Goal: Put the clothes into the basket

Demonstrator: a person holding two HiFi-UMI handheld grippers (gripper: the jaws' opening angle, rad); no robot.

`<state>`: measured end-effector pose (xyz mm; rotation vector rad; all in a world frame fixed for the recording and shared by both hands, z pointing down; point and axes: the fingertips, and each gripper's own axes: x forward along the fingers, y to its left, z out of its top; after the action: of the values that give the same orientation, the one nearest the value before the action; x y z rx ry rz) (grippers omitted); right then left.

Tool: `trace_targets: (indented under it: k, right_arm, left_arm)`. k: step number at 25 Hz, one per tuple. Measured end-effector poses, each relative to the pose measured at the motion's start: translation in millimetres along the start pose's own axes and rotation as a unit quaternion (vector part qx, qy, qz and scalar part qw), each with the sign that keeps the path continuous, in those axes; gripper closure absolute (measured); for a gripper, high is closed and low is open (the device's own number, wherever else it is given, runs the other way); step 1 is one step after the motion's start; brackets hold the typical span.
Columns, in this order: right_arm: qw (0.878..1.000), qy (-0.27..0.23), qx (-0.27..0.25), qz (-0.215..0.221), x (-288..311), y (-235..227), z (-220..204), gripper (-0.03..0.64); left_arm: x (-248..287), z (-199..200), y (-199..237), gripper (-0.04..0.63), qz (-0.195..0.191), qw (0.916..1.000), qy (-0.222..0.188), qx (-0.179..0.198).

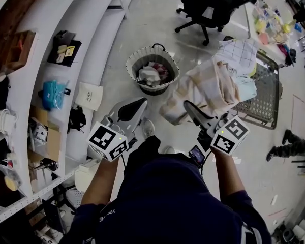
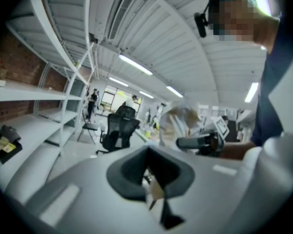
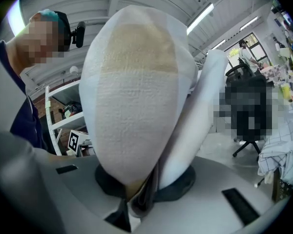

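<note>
The right gripper (image 1: 190, 108) is clamping a beige-and-white banded cloth (image 1: 206, 90), which is hanging bunched above the floor, right of the basket (image 1: 134, 60), its length running away from the jaws. The left gripper (image 1: 137, 104) is carrying nothing, jaws together.

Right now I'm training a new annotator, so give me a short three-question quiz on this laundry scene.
1. Which holds the beige cloth: the left gripper or the right gripper?
2. Where does the basket stand? A on a shelf; B on the floor; C on the office chair.
3. True or false: the basket is empty.
Key: 1 the right gripper, jaws shut on the cloth; 2 B; 3 false, clothes lie in it.
</note>
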<state>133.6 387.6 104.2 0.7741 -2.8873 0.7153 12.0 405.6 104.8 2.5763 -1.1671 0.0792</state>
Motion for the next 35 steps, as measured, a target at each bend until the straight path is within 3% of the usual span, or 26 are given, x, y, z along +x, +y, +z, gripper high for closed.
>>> trace_targets:
  k: [10, 25, 35]
  right_arm:
    - [1.0, 0.008, -0.001, -0.022, 85, -27, 30, 0.541]
    - [0.999, 0.03, 0.0, -0.03, 148, -78, 46, 0.541]
    - [0.998, 0.066, -0.001, -0.007, 195, -160, 47, 0.541]
  left_arm:
    - [24, 26, 96, 0.591, -0.026, 0.9996, 0.011, 0.001]
    - [70, 27, 164, 0.591, -0.035, 0.9986, 0.037, -0.01]
    - [133, 22, 214, 0.591, 0.003, 0.9976, 0.062, -0.031]
